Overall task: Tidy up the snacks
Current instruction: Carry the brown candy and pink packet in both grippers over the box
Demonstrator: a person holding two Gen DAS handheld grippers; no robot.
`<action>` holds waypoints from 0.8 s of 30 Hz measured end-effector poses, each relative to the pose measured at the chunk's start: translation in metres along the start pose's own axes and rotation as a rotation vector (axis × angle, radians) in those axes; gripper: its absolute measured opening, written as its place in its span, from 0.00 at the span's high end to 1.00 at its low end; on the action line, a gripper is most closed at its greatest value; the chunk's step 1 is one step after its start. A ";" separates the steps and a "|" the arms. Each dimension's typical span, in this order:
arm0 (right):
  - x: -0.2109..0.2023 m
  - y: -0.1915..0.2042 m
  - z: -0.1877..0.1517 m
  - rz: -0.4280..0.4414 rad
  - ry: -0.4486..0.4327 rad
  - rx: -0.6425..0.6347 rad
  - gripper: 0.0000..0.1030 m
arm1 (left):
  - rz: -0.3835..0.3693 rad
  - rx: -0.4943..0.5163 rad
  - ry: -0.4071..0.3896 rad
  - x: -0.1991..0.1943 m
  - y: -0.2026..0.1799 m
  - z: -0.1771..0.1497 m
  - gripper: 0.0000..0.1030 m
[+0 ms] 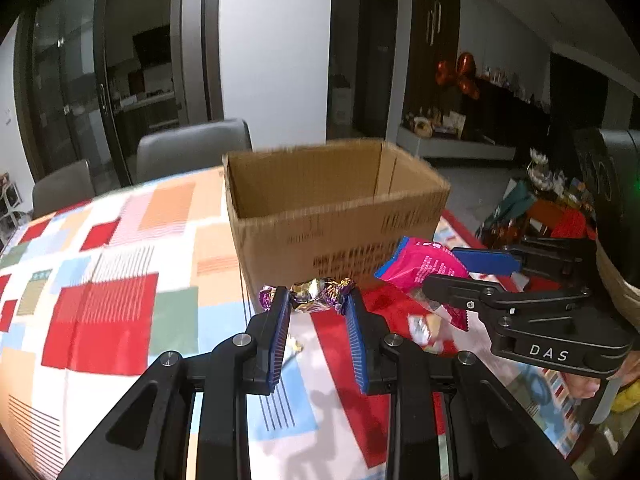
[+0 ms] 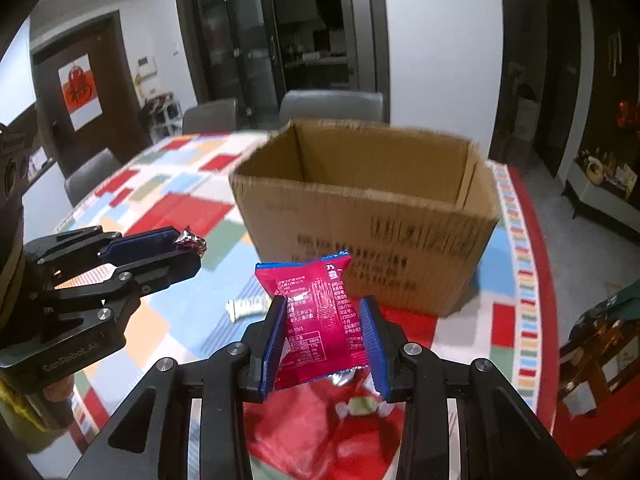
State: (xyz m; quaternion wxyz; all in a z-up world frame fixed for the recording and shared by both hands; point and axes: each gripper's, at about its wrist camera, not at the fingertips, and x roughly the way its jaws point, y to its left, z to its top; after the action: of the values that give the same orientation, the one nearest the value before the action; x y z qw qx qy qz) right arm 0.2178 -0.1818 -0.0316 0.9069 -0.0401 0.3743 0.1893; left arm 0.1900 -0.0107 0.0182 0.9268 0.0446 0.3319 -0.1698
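On right tongs [image 1: 446, 276], lettering "DAS"

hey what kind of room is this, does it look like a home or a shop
Most likely a home dining room: a table under a patchwork tablecloth, grey dining chairs beside it, and glass sliding doors to what seems a kitchen.

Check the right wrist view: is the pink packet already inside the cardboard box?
No, the pink packet is clamped in the right gripper, in front of the cardboard box rather than inside it.
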 end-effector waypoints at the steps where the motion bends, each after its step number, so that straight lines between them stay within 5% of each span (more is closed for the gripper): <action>1: -0.004 -0.001 0.004 0.001 -0.014 0.003 0.63 | -0.002 0.002 -0.011 -0.002 0.000 0.004 0.73; 15: -0.040 -0.008 0.050 -0.017 -0.156 0.027 0.63 | -0.011 0.007 -0.117 -0.020 -0.002 0.053 0.73; 24: -0.031 -0.020 0.073 -0.030 -0.167 0.052 0.63 | -0.015 -0.008 -0.103 -0.004 0.007 0.076 0.73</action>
State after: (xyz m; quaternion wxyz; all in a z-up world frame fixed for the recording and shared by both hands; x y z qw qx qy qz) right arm 0.2539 -0.1942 0.0408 0.9384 -0.0064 0.3016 0.1684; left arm 0.2350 -0.0176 0.0794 0.9416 0.0298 0.2846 -0.1775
